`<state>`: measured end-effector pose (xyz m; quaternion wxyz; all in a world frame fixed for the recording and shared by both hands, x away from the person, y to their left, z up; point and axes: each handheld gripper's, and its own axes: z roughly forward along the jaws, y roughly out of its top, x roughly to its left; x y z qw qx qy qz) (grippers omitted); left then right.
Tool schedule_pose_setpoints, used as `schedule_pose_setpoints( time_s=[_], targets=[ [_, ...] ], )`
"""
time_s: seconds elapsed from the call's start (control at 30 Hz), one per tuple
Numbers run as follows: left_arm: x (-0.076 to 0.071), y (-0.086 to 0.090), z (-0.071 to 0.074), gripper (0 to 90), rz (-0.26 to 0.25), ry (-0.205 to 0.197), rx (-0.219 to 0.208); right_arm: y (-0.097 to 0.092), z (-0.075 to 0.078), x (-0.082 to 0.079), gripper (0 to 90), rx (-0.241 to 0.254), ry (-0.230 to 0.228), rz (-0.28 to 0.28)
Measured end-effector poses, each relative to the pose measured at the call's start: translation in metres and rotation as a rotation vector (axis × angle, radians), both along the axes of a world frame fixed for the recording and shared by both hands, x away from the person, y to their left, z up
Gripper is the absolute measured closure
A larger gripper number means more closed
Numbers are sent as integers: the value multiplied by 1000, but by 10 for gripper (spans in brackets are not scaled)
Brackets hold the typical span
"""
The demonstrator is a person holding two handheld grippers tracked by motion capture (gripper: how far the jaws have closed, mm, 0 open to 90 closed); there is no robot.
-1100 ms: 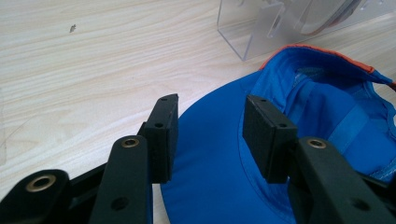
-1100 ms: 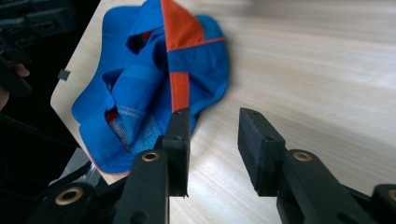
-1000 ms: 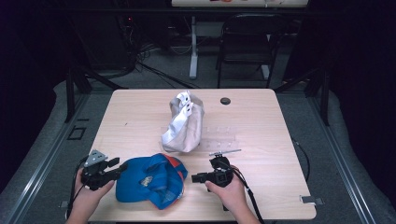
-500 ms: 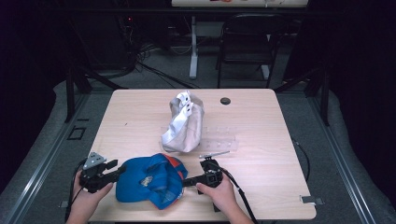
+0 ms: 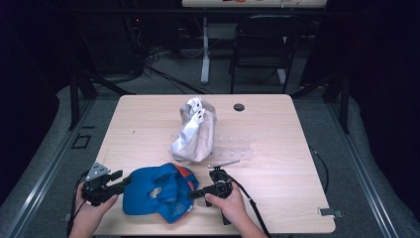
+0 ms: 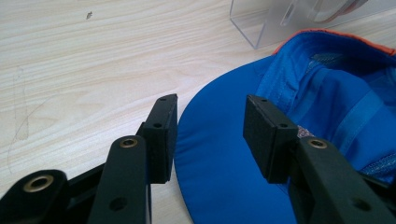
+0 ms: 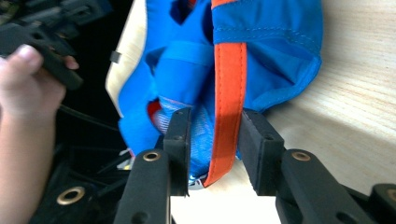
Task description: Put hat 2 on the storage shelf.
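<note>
Right gripper view: soft blue fabric cap (image 7: 261,42) with orange strap (image 7: 229,93).

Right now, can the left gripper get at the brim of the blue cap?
Probably yes. The left gripper already has its jaws open on either side of the blue cap's brim edge, and nothing lies between them on the table.

blue cap (image 5: 158,193) (orange trim), upturned, table's near edge

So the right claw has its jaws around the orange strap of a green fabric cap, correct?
Not green: the fabric cap is blue, as the right gripper view shows. The right claw does have its jaws around the cap's orange strap.
</note>
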<state>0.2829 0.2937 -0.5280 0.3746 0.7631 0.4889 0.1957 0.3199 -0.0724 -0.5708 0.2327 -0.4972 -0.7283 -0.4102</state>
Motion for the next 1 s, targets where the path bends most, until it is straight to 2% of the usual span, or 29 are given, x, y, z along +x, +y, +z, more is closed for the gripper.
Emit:
schedule_pose_setpoints(
  time_s=[0.13, 0.27, 0.43, 0.77, 0.97, 1.0],
  targets=[
    [0, 0, -1, 555, 2, -4, -1, -4, 3, 0, 703, 43, 12, -3],
    [0, 0, -1, 555, 3, -4, -1, -5, 4, 0, 773, 25, 18, -3],
    [1, 1, -1, 556, 6, -3, -1, -9, 7, -1, 781, 24, 42, -12],
    [1, 1, -1, 555, 5, 1, 0, -19, 19, -2, 783, 31, 39, -37],
    [2, 1, -1, 556, 8, 1, 2, -25, 30, 1, 785, 11, 51, -37],
    [2, 1, -1, 556, 8, 1, 4, -27, 33, 2, 785, 13, 50, -23]
  ],
)
